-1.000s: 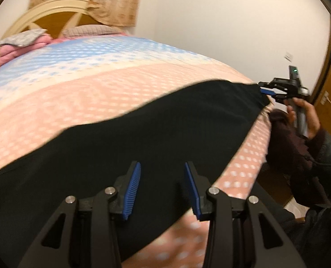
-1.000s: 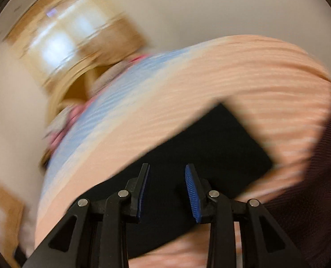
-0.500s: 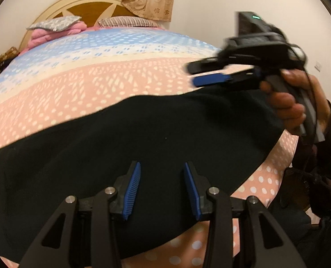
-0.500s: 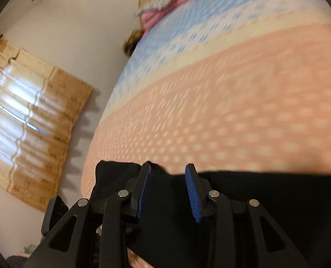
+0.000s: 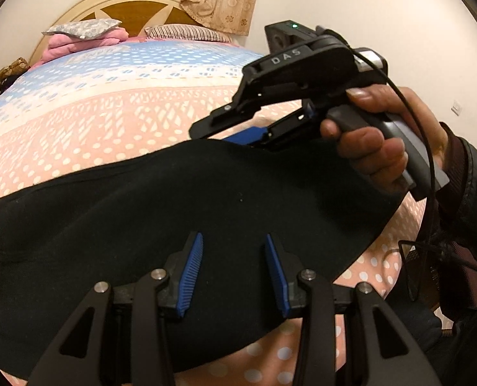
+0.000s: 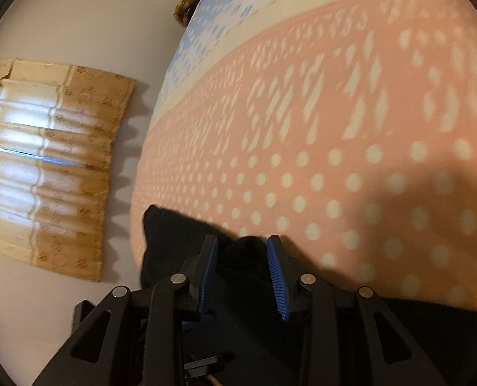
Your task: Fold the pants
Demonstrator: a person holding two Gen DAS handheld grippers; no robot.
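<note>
Now both grippers, left (image 5: pixel 233 268) and right (image 6: pixel 243 271), hover jaws wide over black pants (image 5: pixel 180 212).

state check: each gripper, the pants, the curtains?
Left gripper: open, over the pants, holding nothing.
Right gripper: open, fingers at the pants' far edge.
Black fabric pants: spread flat across pink dotted bedspread.
Beige patterned curtains: drawn.

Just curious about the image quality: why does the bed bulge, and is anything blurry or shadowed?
Left wrist view: fisheye lens bows the bed into a dome; sharp. Right wrist view: same curving, pattern slightly smeared, a soft shadow on the bedspread, and the curtain glows from daylight.
</note>
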